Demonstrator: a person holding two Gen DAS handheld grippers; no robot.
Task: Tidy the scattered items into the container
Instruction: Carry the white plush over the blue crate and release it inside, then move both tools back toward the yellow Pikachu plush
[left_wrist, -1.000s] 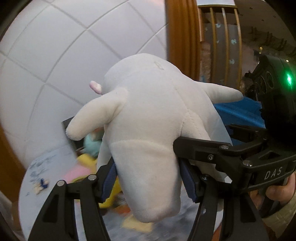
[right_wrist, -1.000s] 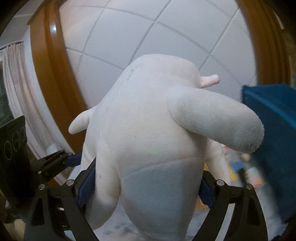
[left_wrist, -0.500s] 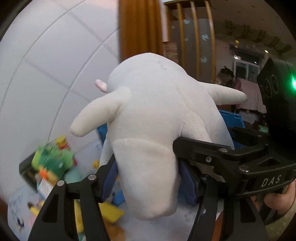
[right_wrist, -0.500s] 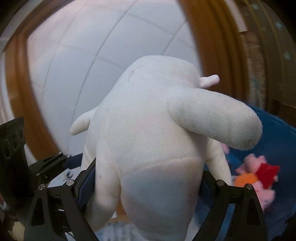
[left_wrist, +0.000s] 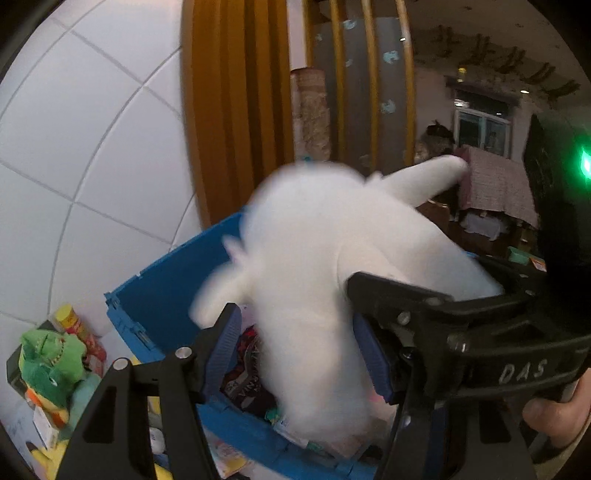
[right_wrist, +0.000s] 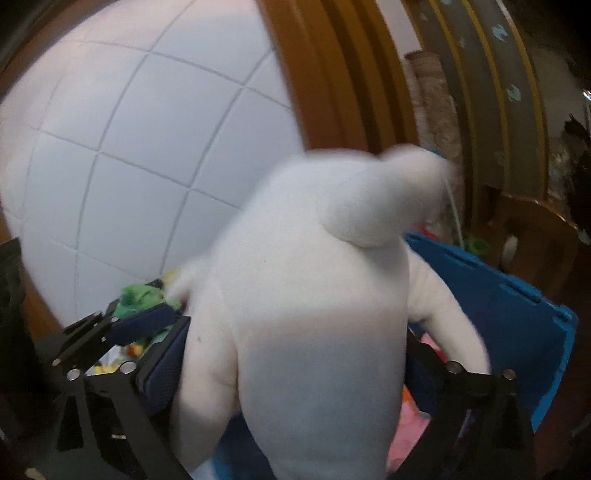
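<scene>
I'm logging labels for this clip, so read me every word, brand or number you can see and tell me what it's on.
"DAS": raised letters on the black body of the right gripper, seen in the left wrist view.
Dark printed packet inside the blue crate: light lettering, too warped to read.
Yellow can beside the green plush toy: label too small.
Right wrist view: no text.

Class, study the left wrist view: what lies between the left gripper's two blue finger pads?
In the left wrist view, the white plush toy hangs blurred between the left gripper's pads, over the blue bin.
</scene>
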